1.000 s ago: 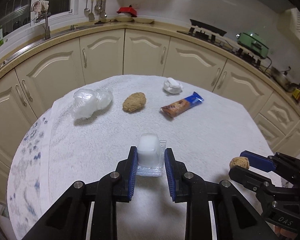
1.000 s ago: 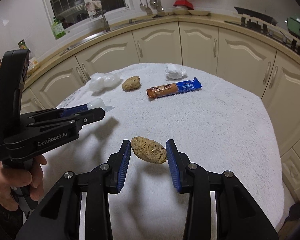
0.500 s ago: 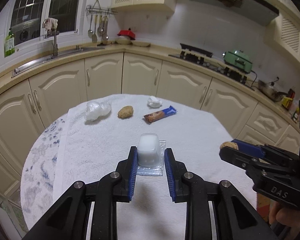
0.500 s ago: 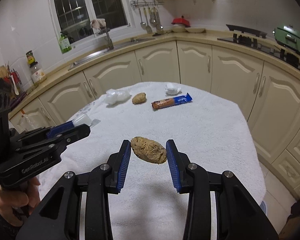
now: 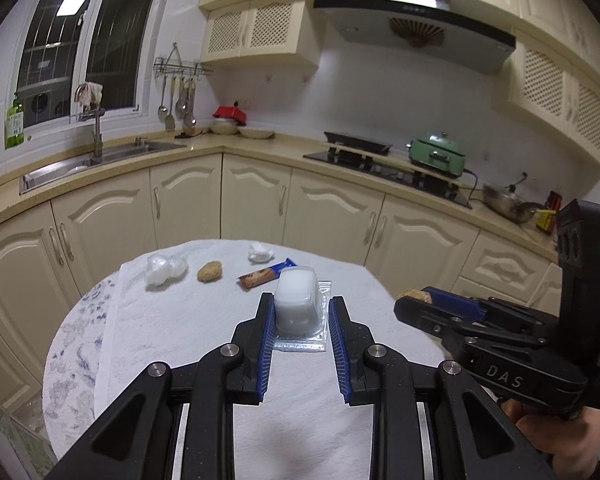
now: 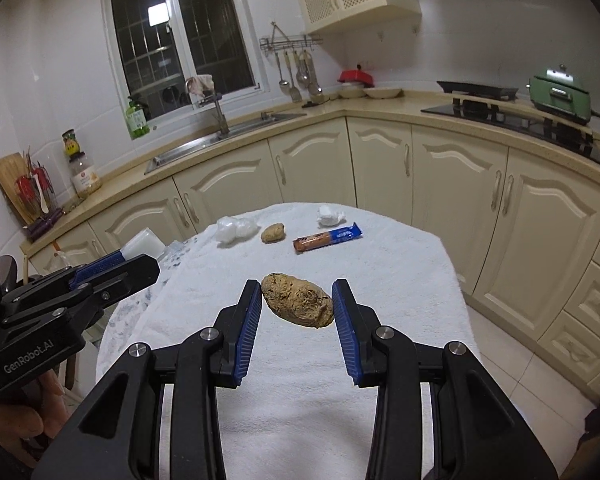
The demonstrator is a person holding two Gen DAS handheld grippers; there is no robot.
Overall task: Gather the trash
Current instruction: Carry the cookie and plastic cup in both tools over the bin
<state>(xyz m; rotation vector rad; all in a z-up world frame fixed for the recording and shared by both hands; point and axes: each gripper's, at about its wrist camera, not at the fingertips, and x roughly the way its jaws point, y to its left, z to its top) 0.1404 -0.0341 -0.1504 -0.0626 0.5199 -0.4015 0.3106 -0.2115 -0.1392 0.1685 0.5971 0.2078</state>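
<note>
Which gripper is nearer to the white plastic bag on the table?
Left, by a little. The left gripper, holding a plastic cup, is on the bag's side; the right gripper is farther across.

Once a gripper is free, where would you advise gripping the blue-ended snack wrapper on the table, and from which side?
Grip the snack wrapper across its narrow width, near the middle, coming down from above. It lies flat on the white towel as a long thin bar, so its long edges give parallel faces. Its nearest neighbour, the crumpled white paper, sits just behind it, so the far finger has less room.
</note>
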